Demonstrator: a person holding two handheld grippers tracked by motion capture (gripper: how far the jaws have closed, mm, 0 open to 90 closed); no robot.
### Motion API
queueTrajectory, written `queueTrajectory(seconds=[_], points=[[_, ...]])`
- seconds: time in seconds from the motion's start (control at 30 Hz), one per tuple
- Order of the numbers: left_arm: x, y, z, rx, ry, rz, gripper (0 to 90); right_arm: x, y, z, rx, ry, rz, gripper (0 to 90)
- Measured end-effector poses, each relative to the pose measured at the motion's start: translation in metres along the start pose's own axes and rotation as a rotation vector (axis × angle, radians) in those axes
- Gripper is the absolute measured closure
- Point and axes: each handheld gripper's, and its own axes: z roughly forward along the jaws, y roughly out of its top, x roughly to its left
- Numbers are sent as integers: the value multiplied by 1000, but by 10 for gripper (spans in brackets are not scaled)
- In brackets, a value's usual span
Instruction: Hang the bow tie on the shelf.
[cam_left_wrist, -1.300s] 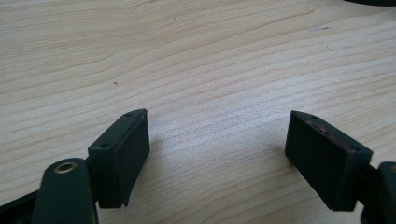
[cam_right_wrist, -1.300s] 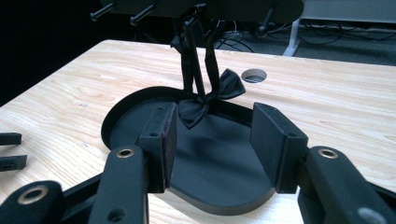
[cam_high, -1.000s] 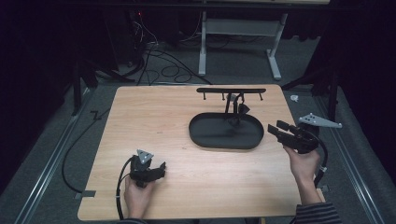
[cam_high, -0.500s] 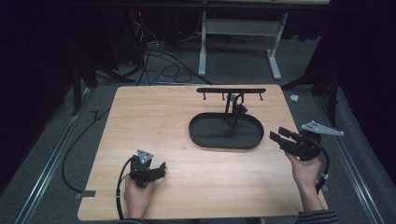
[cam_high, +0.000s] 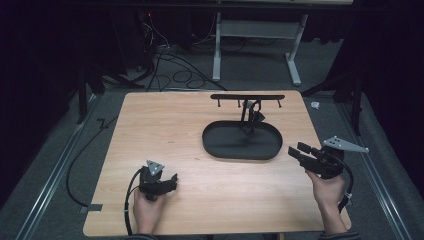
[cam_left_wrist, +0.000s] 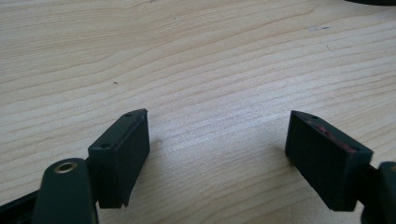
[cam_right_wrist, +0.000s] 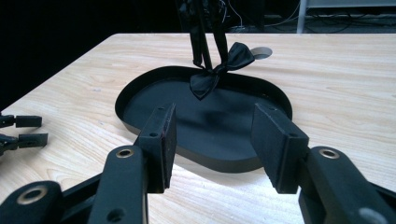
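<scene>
The left gripper (cam_high: 159, 181) rests low over the near-left bench (cam_high: 165, 125), fingers (cam_left_wrist: 122, 154) apart with bare wood between them. The right gripper (cam_high: 306, 156) is held at the bench's right edge, fingers (cam_right_wrist: 161, 144) apart, empty, aimed at the black oval tray (cam_high: 215, 145). A black bow tie (cam_right_wrist: 219, 70) hangs from the hook rack (cam_high: 247, 97) just above the tray's far side.

Black bow tie (cam_right_wrist: 219, 70) hanging from stand (cam_high: 247, 97) over oval tray (cam_high: 220, 147).
</scene>
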Motion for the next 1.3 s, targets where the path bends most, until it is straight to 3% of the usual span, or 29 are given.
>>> queueTrajectory(seconds=[1.3], points=[[0, 0, 0, 0, 0, 0, 222, 17, -44, 22, 56, 64, 39, 529]])
